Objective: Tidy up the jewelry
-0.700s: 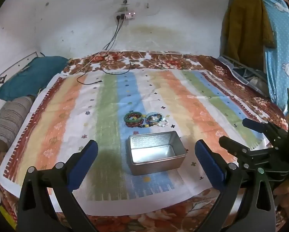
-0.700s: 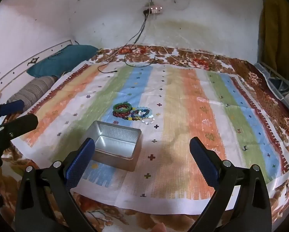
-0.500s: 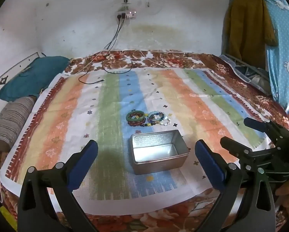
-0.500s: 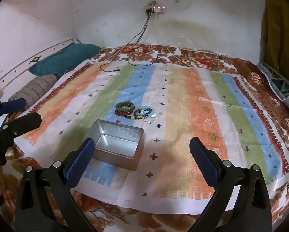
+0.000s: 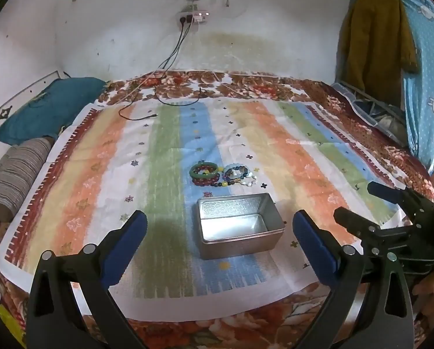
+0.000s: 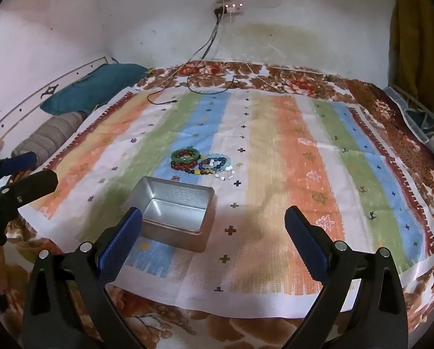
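Observation:
A small pile of bead bracelets (image 5: pixel 221 176) lies on the striped cloth (image 5: pixel 289 157), with a green bangle (image 5: pixel 203 171) at its left. Just in front stands an open, empty silver tin box (image 5: pixel 238 228). My left gripper (image 5: pixel 217 238) is open and empty, held above the near edge of the cloth, in front of the box. My right gripper (image 6: pixel 214 240) is open and empty, with the box (image 6: pixel 174 213) near its left finger and the bracelets (image 6: pixel 202 164) beyond. The right gripper also shows at the right of the left wrist view (image 5: pixel 359 206).
The cloth lies on a floral bedspread (image 5: pixel 246 83). A teal pillow (image 5: pixel 48 104) and a striped bolster (image 5: pixel 16 174) lie at the left. Charger cables (image 5: pixel 164 67) hang from a wall socket onto the bed. Clothes (image 5: pixel 391 49) hang at the right.
Both grippers have moved slightly forward toward the box and bracelets, which now sit a little lower in both views. Both stay open and empty.

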A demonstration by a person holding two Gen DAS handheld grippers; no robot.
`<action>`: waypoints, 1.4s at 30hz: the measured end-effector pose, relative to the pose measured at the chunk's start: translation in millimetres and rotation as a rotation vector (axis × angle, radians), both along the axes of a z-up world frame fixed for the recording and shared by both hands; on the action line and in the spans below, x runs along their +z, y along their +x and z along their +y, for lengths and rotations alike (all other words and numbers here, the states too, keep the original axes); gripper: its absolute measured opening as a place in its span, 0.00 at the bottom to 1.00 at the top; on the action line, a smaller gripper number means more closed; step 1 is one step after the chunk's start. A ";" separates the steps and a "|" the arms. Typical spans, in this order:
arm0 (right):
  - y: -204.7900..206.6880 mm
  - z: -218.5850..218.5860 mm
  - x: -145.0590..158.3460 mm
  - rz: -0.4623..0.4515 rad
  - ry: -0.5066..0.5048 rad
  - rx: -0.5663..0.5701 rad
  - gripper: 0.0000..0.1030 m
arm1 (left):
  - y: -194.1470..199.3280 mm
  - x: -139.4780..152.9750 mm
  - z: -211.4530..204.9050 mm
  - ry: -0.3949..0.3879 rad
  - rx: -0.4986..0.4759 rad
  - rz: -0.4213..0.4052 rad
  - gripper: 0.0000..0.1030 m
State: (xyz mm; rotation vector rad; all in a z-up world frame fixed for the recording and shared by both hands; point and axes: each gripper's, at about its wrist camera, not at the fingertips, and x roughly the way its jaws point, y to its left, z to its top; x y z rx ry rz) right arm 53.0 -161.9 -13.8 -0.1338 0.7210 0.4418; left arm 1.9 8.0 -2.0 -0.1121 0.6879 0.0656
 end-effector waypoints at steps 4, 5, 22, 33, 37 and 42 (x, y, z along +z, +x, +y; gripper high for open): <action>0.4 -1.3 0.2 0.002 0.007 0.002 0.96 | -0.8 -0.3 3.2 -0.004 0.010 -0.001 0.95; 0.2 0.7 1.0 0.001 0.003 -0.002 0.96 | -0.6 -0.8 4.3 -0.007 0.011 0.002 0.95; 2.9 -0.8 0.0 0.030 0.015 -0.003 0.96 | 1.0 0.0 -0.2 0.023 0.026 0.003 0.95; 2.7 0.6 0.3 0.032 0.016 -0.005 0.96 | 4.6 2.5 -0.5 0.031 0.028 0.025 0.95; 5.2 0.5 1.9 0.046 0.024 -0.010 0.96 | 6.4 2.5 -1.6 0.035 0.024 0.035 0.95; 12.4 2.0 0.7 0.065 0.016 -0.015 0.96 | 10.0 -5.0 3.3 0.024 0.031 0.051 0.95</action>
